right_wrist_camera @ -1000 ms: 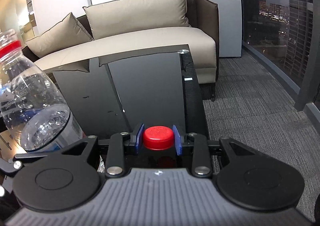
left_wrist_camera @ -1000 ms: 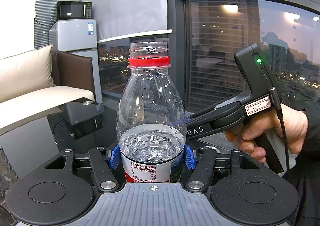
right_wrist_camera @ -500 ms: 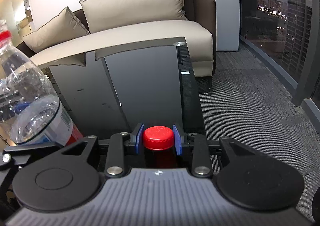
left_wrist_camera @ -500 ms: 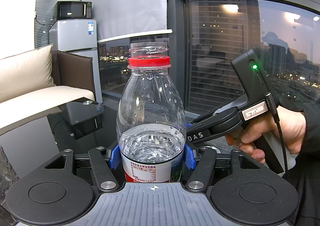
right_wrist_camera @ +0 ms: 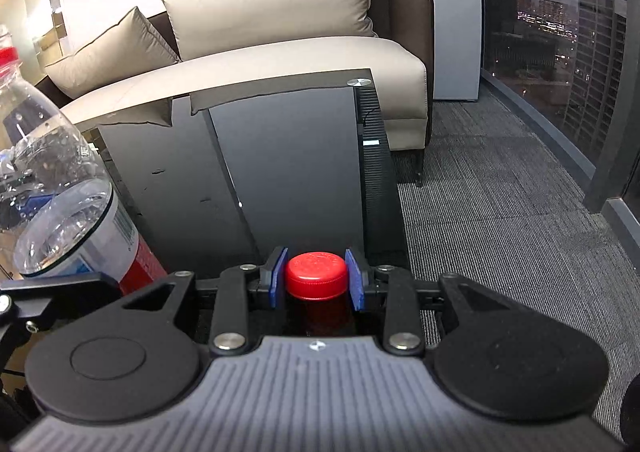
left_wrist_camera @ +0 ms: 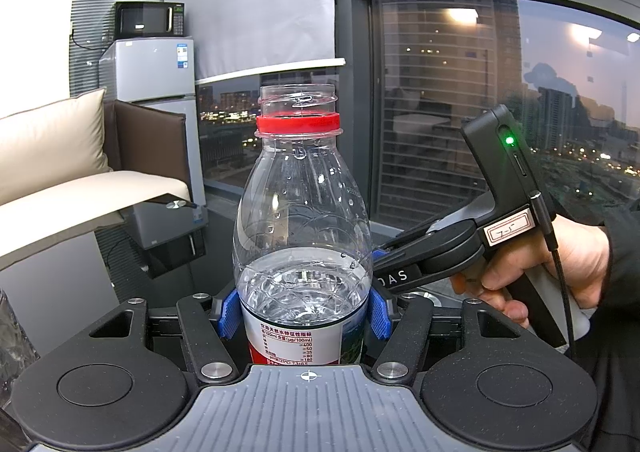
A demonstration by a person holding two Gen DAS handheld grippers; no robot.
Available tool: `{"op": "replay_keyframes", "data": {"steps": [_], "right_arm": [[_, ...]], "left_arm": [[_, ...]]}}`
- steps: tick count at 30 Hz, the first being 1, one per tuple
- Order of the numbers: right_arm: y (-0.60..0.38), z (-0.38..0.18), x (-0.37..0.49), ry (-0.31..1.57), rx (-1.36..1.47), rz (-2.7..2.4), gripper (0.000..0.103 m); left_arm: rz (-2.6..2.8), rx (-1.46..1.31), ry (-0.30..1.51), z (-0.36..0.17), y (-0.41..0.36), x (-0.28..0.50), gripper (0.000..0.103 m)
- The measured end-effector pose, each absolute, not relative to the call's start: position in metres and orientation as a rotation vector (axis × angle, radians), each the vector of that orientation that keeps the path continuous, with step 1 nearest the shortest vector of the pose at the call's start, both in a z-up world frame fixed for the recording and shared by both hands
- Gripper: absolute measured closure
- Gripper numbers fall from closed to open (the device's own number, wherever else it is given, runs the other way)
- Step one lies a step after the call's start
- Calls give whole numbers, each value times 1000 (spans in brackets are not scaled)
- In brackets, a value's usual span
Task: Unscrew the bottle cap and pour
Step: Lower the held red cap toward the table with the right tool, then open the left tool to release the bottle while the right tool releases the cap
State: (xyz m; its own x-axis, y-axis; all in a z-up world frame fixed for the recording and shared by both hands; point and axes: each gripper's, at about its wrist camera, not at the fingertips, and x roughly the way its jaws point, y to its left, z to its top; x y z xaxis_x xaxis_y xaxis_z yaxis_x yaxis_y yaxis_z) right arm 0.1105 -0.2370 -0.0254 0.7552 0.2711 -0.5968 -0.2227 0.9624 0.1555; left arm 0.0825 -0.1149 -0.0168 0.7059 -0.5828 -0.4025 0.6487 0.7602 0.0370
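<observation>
A clear plastic water bottle (left_wrist_camera: pixel 302 212) stands upright with its mouth uncapped and a red ring at the neck; it is roughly a third full. My left gripper (left_wrist_camera: pixel 303 310) is shut on its labelled lower body with the blue pads (left_wrist_camera: pixel 228 312) against both sides. The bottle (right_wrist_camera: pixel 60 212) shows again at the left edge of the right wrist view. The red cap (right_wrist_camera: pixel 316 275) sits between the blue pads of my right gripper (right_wrist_camera: pixel 316 278), which is shut on it low over the black glass table (right_wrist_camera: pixel 280 156). A hand (left_wrist_camera: pixel 560 264) holds the right gripper's body just right of the bottle.
A beige sofa (right_wrist_camera: pixel 280 36) with cushions stands beyond the table. A grey fridge (left_wrist_camera: pixel 152 68) carries a microwave (left_wrist_camera: pixel 150 18) by the wall. Dark windows (left_wrist_camera: pixel 480 112) run along the right, and grey carpet (right_wrist_camera: pixel 500 192) lies right of the table edge.
The right gripper has dropped lower beside the bottle with the cap still in it. In its own view the table and sofa have shifted down and closer. The left gripper and bottle have stayed put.
</observation>
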Motion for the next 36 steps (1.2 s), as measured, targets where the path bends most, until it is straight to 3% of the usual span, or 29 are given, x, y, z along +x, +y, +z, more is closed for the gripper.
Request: {"op": "replay_keyframes", "data": {"steps": [17,21,25,27,29,36], "right_arm": [[-236,-26,108,656,67,284,67],[-234,-25,107,655,61,293,59],[-234,-25,107,654,60,294,58],[-235,-25,108,654,63,288,54],[-236,-25,108,649,66,281,44],[-241,-25,107,632,78,259,34]], "left_arm": [[-682,181,384,-17,-113,81,44],[-675,179,385,-17,-111,81,41],[-668,176,385,-16,-111,83,37],[-662,170,382,-15,-109,84,30],[-657,159,375,-14,-107,84,21],[-650,145,375,-10,-105,85,17]]}}
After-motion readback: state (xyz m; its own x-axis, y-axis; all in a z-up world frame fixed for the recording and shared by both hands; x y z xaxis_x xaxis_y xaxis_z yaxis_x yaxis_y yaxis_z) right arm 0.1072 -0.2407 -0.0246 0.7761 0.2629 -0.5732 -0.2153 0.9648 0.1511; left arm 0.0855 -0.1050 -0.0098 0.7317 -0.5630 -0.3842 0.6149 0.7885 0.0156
